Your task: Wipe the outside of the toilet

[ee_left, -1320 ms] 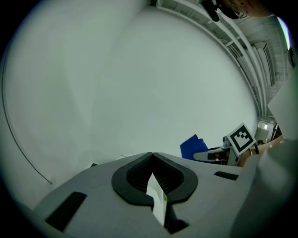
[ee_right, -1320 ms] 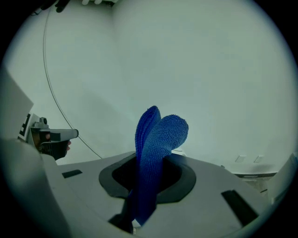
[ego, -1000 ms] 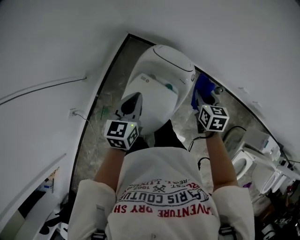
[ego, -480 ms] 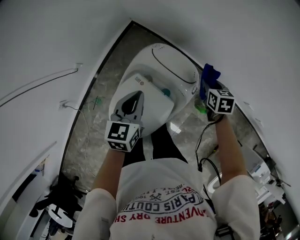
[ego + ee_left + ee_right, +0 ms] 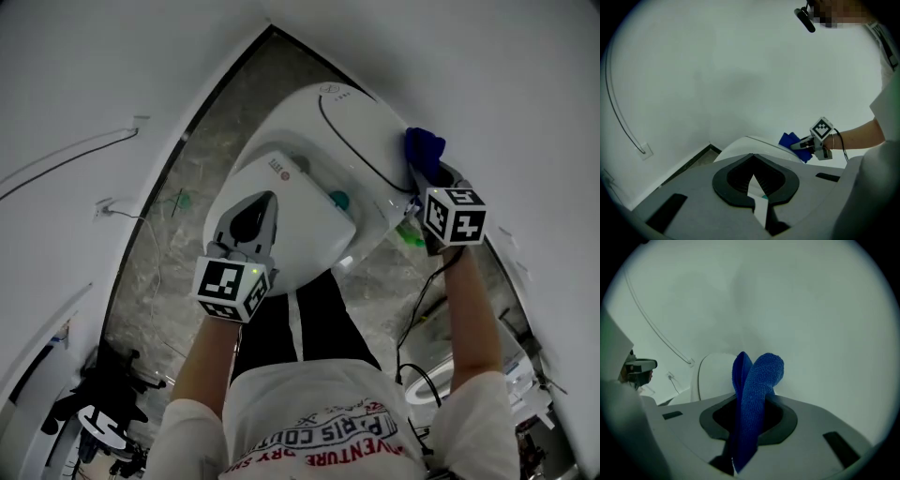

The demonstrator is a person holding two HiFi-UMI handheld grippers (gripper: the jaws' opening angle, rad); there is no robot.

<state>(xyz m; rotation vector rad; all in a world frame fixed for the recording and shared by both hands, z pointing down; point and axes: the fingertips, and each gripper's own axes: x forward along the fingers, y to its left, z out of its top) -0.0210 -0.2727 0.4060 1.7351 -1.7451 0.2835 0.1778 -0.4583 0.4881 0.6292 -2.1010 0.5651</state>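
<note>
A white toilet (image 5: pixel 309 159) with its lid down stands on the floor below me, its far end toward the wall corner. My right gripper (image 5: pixel 421 174) is shut on a blue cloth (image 5: pixel 424 147), which is against the toilet's right side near the lid's edge. In the right gripper view the blue cloth (image 5: pixel 757 385) sticks up between the jaws, with the toilet (image 5: pixel 712 376) behind it. My left gripper (image 5: pixel 267 200) hovers over the near part of the toilet's top, shut and holding nothing. The left gripper view shows the toilet (image 5: pixel 740 146) ahead, with the right gripper (image 5: pixel 802 145) and cloth (image 5: pixel 791 141) beyond it.
White walls close in on both sides of the grey marble floor (image 5: pixel 155 272). A wire (image 5: pixel 56 173) runs along the left wall to a socket (image 5: pixel 103 206). A black cable (image 5: pixel 427 291) hangs from my right arm. Another white fixture (image 5: pixel 424 394) stands at lower right, dark gear (image 5: pixel 94 417) at lower left.
My right gripper has carried the blue cloth from beside the toilet's near right side forward to its right edge near the lid. The left gripper stays over the toilet's top.
</note>
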